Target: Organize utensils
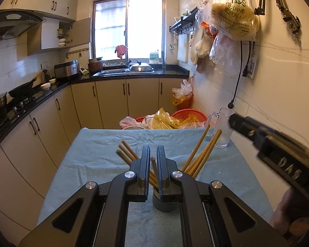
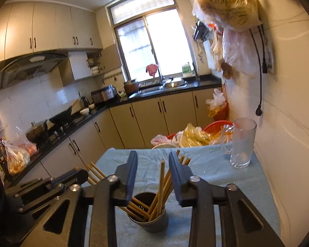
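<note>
The wooden chopsticks point(image 2: 154, 201) stand in a grey cup point(image 2: 152, 223) on the blue-towelled table point(image 2: 212, 168), tips fanning upward. Right tongs point(image 2: 153, 173) are spread above them; left tongs point(image 1: 153, 161) nearly pressed together, pinching nothing. Kitchen cabinets point(image 1: 113, 100) are behind.

Black claws point(image 1: 153, 164), blue pads point(image 2: 131, 170), silver screws.
</note>
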### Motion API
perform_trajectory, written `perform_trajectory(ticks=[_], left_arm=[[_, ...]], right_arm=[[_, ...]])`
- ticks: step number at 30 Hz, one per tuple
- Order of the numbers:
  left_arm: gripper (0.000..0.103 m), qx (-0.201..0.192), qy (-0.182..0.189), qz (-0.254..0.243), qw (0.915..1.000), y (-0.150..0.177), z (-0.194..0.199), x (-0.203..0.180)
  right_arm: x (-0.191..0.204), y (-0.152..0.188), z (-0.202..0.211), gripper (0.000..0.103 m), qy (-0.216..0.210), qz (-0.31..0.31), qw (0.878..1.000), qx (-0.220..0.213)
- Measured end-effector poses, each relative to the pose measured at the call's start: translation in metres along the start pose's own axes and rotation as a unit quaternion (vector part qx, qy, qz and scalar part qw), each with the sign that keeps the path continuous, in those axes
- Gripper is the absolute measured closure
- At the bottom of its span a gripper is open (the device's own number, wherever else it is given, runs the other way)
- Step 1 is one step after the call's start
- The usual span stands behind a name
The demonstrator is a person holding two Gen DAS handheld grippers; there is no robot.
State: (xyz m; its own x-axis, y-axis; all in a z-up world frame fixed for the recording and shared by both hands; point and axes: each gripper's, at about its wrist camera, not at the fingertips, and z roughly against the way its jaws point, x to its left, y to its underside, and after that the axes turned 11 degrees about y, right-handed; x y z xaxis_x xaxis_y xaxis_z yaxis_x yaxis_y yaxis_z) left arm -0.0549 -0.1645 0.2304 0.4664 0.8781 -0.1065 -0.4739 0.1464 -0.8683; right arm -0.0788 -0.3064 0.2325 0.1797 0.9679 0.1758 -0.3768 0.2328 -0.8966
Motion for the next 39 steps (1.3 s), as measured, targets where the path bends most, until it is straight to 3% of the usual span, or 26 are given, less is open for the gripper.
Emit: perform_trajectory(ticks=[2,4,11,16,18,21,27,32,39], left_arm=[[0.079,-0.006,-0.001,0.004,1.0,0.0,0.015,-0.001],[0.058,-0.017,-0.003,0.008,0.9998,0.001,0.03,-0.002],[0.031,-0.063,-0.019,0.011,0.9977,0.022,0.099,-0.009],[0.005,-0.105,-0.056,0.001,0.9929,0.058,0.144,-0.013],[0.0,-0.125,-0.069,-0.009,0.9896,0.073,0.157,-0.017],[0.0,-0.134,-0.093,-0.033,0.986,0.097,0.169,-0.027],[0.0,-0.066,-0.093,-0.043,0.9926,0.127,0.15,-0.031],[0.0,-0.037,-0.08,-0.009,0.9961,0.139,0.143,-0.021],[0.0,-0.01,-0.066,0.013,0.9977,0.145,0.13,-0.014]], right_arm=[[-0.001,-0.004,0.014,0.068,0.001,0.002,1.0,-0.009],[-0.001,-0.008,0.031,0.067,0.004,0.004,1.0,-0.019],[-0.001,-0.001,0.094,0.052,0.026,0.039,0.998,-0.037],[-0.006,0.03,0.131,0.046,0.063,0.072,0.995,-0.035],[-0.01,0.048,0.141,0.046,0.069,0.068,0.995,-0.025],[-0.014,0.078,0.148,0.046,0.069,0.063,0.996,-0.005],[-0.02,0.131,0.135,0.046,0.077,0.048,0.995,0.049],[-0.034,0.15,0.122,0.046,0.085,0.007,0.992,0.094],[-0.027,0.163,0.116,0.046,0.088,0.01,0.99,0.108]])
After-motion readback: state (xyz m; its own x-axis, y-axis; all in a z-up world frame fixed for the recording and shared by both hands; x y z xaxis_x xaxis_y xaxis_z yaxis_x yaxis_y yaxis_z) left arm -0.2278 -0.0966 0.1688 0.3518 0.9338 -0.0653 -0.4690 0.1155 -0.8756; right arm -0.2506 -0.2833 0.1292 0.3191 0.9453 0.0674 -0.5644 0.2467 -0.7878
